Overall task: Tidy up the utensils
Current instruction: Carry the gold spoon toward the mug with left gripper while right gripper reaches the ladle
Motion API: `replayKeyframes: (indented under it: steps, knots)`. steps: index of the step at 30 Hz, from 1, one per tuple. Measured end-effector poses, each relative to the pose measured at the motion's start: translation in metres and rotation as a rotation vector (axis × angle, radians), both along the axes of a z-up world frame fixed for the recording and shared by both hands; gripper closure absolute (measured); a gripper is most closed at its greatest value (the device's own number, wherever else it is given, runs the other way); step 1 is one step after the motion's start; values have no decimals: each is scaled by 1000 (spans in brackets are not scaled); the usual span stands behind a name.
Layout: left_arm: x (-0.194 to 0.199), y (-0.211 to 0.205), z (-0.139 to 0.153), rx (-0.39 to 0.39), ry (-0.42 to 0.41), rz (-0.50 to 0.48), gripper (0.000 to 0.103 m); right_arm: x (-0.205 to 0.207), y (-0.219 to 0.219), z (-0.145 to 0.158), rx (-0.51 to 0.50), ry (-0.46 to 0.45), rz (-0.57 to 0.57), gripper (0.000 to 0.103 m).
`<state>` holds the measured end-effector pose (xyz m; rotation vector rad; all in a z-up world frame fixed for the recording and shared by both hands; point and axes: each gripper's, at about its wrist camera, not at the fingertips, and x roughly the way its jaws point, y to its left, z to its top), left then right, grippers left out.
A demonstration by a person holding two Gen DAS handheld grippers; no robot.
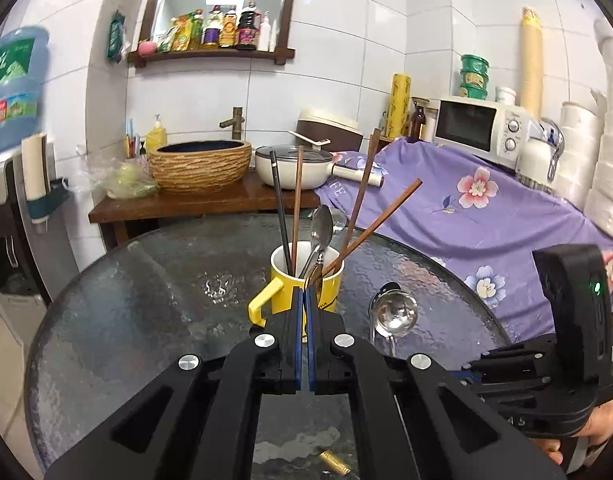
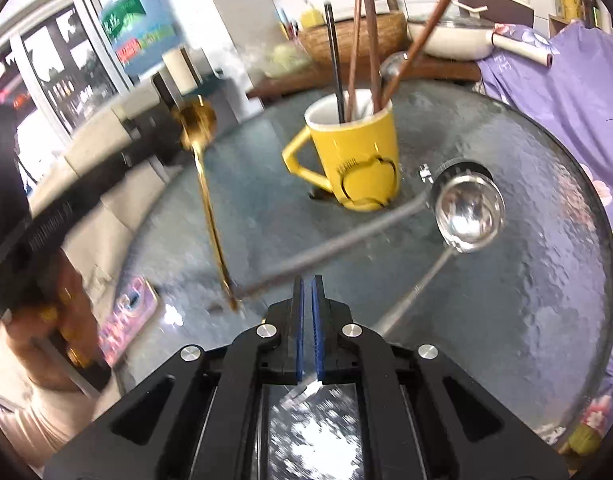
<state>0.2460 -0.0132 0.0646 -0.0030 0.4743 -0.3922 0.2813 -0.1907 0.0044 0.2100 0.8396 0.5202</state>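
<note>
Left gripper (image 1: 305, 292) clamped on gold spoon (image 2: 204, 184), just in front of yellow mug (image 1: 306, 284). Right gripper (image 2: 308, 280) clamped on ladle (image 2: 468, 210) handle, bowl right of mug. Chopsticks (image 1: 296, 208) in mug.

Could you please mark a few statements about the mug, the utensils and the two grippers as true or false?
1. The yellow mug stands upright on the glass table. True.
2. The mug holds only spoons. False: it holds several chopsticks and a silver spoon.
3. The left hand-held gripper is shut on a gold spoon. True.
4. The silver ladle is already in the mug. False: it is outside the mug, beside it. Its handle runs back to the right hand-held gripper, which appears shut on it.
5. The mug has no handle. False: a yellow handle sticks out from its side.
</note>
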Motion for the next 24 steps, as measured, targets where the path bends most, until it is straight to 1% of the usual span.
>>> replayKeyframes:
  steps: [1, 3, 4, 5, 7, 10, 14, 20, 21, 22, 23, 24]
  knots:
    - [0, 0, -1, -8, 11, -7, 102, 4, 1, 0, 21, 9, 4, 98]
    - [-1, 0, -3, -15, 18, -4, 102, 16, 9, -6, 77, 70, 42, 98]
    - [-1, -1, -4, -12, 20, -5, 102, 20, 16, -9, 88, 88, 67, 98]
    - [-1, -1, -6, -11, 21, -2, 102, 21, 21, -11, 75, 96, 76, 98]
    - [0, -1, -8, -5, 22, 7, 102, 20, 32, -16, 7, 110, 70, 98]
    - [5, 2, -11, -1, 29, 22, 102, 19, 40, -27, -40, 148, 89, 98]
    - [14, 8, -15, -24, 60, 21, 102, 19, 36, -36, -29, 167, 76, 98]
    - [14, 9, -19, -19, 81, 4, 102, 21, 18, -37, -17, 169, 27, 97]
    - [14, 9, -19, -19, 84, 5, 102, 23, 15, -37, -17, 172, 13, 95]
    - [14, 11, -19, -23, 87, 8, 102, 24, 12, -38, -20, 177, -3, 84]
    - [14, 12, -19, -29, 88, 9, 102, 26, 10, -38, -24, 179, -10, 75]
    - [13, 14, -19, -36, 88, 11, 102, 26, 9, -38, -31, 173, -16, 57]
